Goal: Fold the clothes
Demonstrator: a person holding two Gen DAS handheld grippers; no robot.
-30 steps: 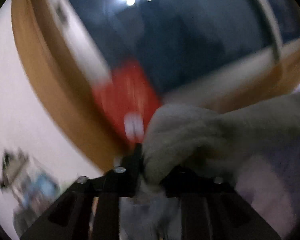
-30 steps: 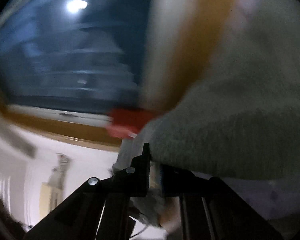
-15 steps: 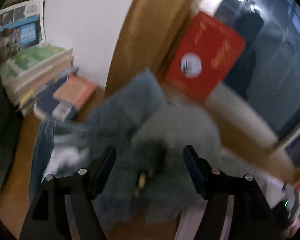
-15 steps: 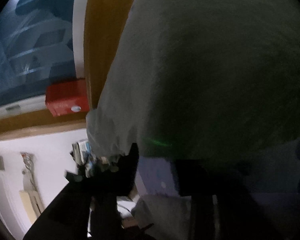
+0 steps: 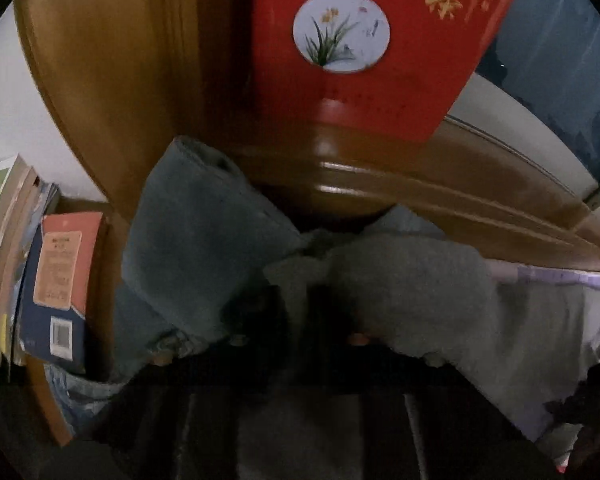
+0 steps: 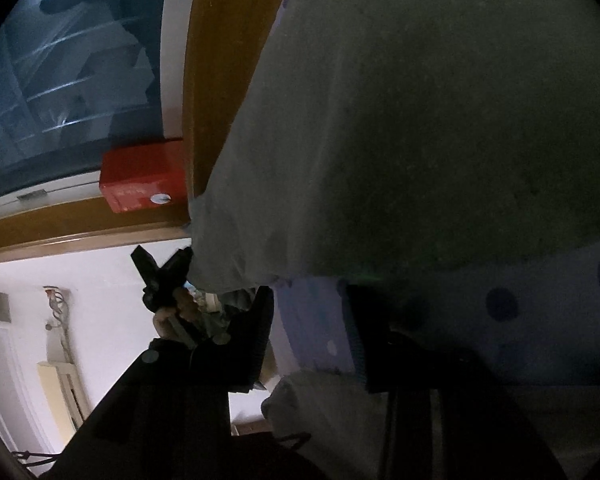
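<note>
My left claw (image 5: 300,320) is down in the grey fleece garment (image 5: 412,292), and it's too dark there for me to tell whether it's pinching cloth or just nosing in. Just to its left sits a rolled blue-grey piece (image 5: 196,240), touching the fleece; beyond that, further left, a stack of books (image 5: 56,280). Straight ahead, past the wooden ledge (image 5: 340,176), stands the red box (image 5: 364,48).

Over on the right claw (image 6: 308,312), the jaws stand apart with lilac dotted fabric (image 6: 540,304) between them. I'd call it released, nothing clamped. The fleece (image 6: 420,120) drapes right above and ahead, filling the view; the left claw (image 6: 162,270) shows off to the left at its edge.

To do this well, I'd want a firm corner in each claw, edges pulled level, before laying any fold.
</note>
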